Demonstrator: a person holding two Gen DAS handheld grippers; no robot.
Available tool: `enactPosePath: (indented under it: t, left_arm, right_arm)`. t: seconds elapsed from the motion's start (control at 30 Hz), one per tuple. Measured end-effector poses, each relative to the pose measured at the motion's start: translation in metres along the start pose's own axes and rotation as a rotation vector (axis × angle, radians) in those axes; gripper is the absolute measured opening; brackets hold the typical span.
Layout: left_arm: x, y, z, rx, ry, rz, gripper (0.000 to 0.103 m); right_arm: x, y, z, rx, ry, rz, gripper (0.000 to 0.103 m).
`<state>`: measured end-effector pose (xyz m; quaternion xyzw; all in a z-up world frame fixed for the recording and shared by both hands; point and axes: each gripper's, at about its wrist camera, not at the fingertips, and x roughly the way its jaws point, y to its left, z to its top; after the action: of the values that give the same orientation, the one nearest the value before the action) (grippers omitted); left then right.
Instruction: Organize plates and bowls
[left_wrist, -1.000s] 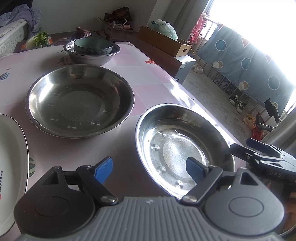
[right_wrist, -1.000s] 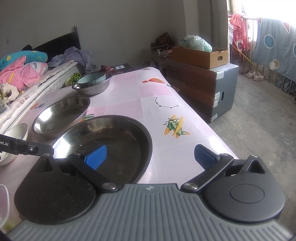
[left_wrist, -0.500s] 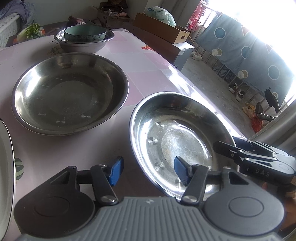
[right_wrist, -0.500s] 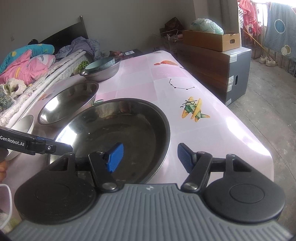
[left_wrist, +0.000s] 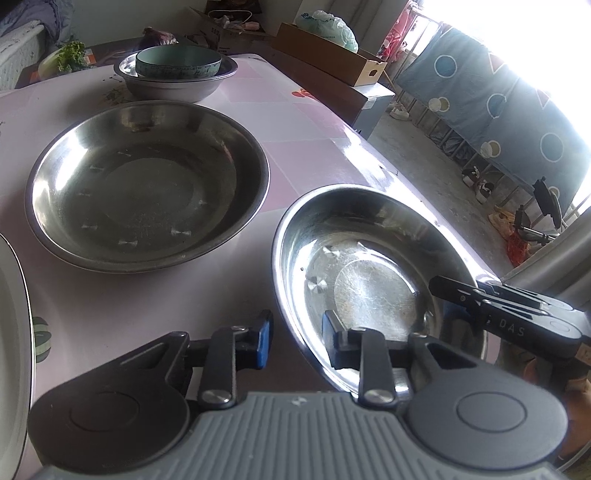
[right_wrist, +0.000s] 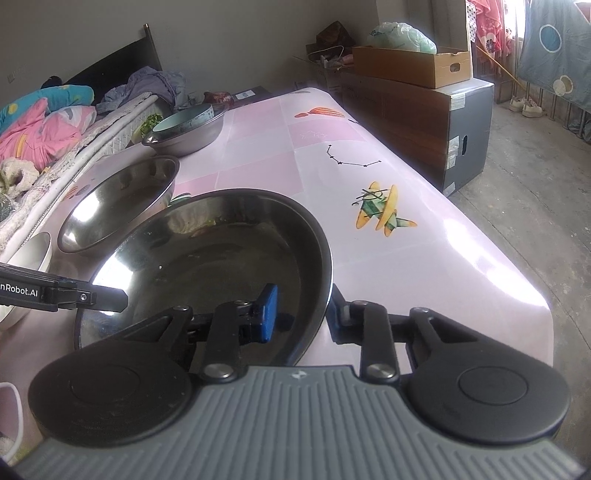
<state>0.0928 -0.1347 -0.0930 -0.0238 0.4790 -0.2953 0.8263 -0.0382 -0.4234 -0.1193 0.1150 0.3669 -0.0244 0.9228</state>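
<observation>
Surroundings: pink patterned surface (right_wrist: 369, 177); a cardboard box (right_wrist: 413, 66) on a dark cabinet to the right, with a pale plastic bag (right_wrist: 402, 35) in it; a bed with heaped bedding (right_wrist: 40, 122) to the left. A blue spotted cloth (left_wrist: 509, 107) hangs by the bright window.

Near steel basin (left_wrist: 369, 266) (right_wrist: 207, 258): at the front right corner of the surface, tilted, left rim raised. The left claw (left_wrist: 297, 341) straddles its left rim, one finger outside, one inside, apparently pinching the metal, though blur hides the contact. The right claw (right_wrist: 301, 314) straddles the opposite rim likewise, fingers drawn in around the edge.

Second steel basin (left_wrist: 147, 184): just beyond, flat, holding nothing.

Far steel basin (left_wrist: 173, 83): holds a teal bowl (left_wrist: 177, 62) nested inside.

White plate (left_wrist: 13, 332): at the left edge, only partly in view.
</observation>
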Motion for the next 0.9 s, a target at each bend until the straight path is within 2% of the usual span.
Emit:
enactPosePath:
  t: [0.13, 0.37, 0.9]
  left_arm:
    - [0.0015, -0.0005, 0.0003, 0.004, 0.003, 0.012, 0.021]
    - [0.0021, -0.0011, 0.0008, 0.004, 0.006, 0.017, 0.016]
    - [-0.0014, -0.0025, 0.0002, 0.013, -0.016, 0.018, 0.016]
  right_arm:
    - [-0.0004, 0.0010, -0.0011, -0.009, -0.001, -0.014, 0.018]
    - [-0.0020, 0.0022, -0.0030, -0.028, -0.004, -0.025, 0.015]
    - [-0.0058, 0.0066, -0.0039, -0.057, -0.012, -0.046, 0.015]
